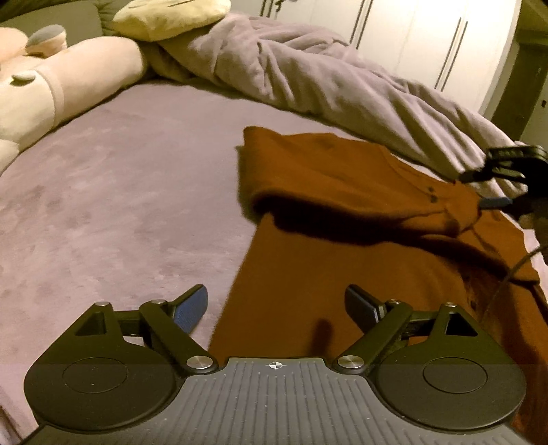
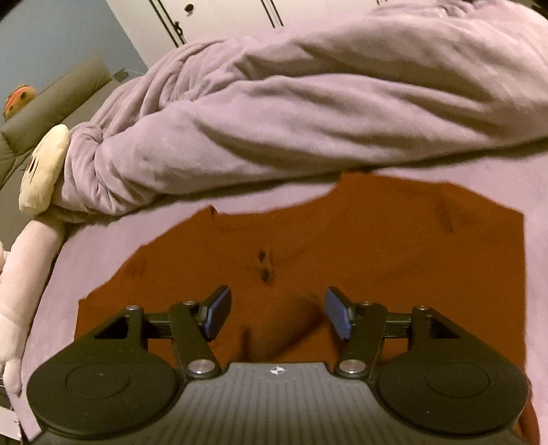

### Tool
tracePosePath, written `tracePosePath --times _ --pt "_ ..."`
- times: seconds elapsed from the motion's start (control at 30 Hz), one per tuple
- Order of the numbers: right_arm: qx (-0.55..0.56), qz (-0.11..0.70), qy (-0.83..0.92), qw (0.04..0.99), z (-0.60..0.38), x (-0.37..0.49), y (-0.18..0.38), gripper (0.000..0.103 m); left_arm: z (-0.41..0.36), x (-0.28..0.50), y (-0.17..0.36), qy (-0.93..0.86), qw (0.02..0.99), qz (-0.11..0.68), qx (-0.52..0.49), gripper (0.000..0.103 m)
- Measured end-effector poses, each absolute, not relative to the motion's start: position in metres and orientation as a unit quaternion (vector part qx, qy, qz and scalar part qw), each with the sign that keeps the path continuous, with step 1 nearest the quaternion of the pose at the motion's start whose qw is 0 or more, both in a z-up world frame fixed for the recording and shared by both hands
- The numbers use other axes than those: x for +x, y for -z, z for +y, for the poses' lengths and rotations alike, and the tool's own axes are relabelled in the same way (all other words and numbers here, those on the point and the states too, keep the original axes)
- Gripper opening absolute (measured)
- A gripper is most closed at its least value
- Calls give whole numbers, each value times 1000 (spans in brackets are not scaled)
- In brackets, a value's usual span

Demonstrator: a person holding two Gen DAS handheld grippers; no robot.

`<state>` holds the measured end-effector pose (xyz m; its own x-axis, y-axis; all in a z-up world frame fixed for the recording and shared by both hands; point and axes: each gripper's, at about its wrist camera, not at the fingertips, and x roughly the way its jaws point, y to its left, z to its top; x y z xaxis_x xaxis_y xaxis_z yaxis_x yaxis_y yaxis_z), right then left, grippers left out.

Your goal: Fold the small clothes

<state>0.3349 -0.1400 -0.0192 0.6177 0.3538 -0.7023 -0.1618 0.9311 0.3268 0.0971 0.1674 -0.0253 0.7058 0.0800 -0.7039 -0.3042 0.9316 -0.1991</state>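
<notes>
A rust-brown button shirt lies flat on the lilac bed sheet. One side of it is folded over across the top. My left gripper hovers open over the shirt's near left edge, with nothing between its blue pads. My right gripper shows at the right edge of this view, near the collar. In the right wrist view the right gripper stands open just above the shirt. Its pads are apart from the cloth, a little short of the dark buttons.
A crumpled lilac blanket runs along the far side of the shirt. A pink plush toy and a cream cushion lie at the bed's head. White wardrobe doors stand behind the bed.
</notes>
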Motion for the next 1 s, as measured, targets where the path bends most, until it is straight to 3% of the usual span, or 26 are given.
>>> tracePosePath --times 0.17,0.27,0.6,0.63,0.73,0.8,1.0 --pt "52 441 -158 882 -88 335 19 59 173 94 22 -108 908 362 -179 93" --pt "40 482 -123 866 -70 342 33 45 175 91 22 -108 908 362 -182 93" --pt "41 503 -66 861 -56 343 38 37 184 79 22 -107 903 363 -203 94" --pt "29 500 -66 863 -55 343 41 27 184 79 22 -107 903 363 -204 94" --pt "17 477 -67 876 -61 339 42 10 181 79 17 -95 908 357 -198 94" --pt "59 462 -84 881 -77 331 38 4 178 83 14 -87 914 353 -180 95" --pt "169 346 -123 915 -144 257 15 3 167 115 18 -72 923 350 -142 95"
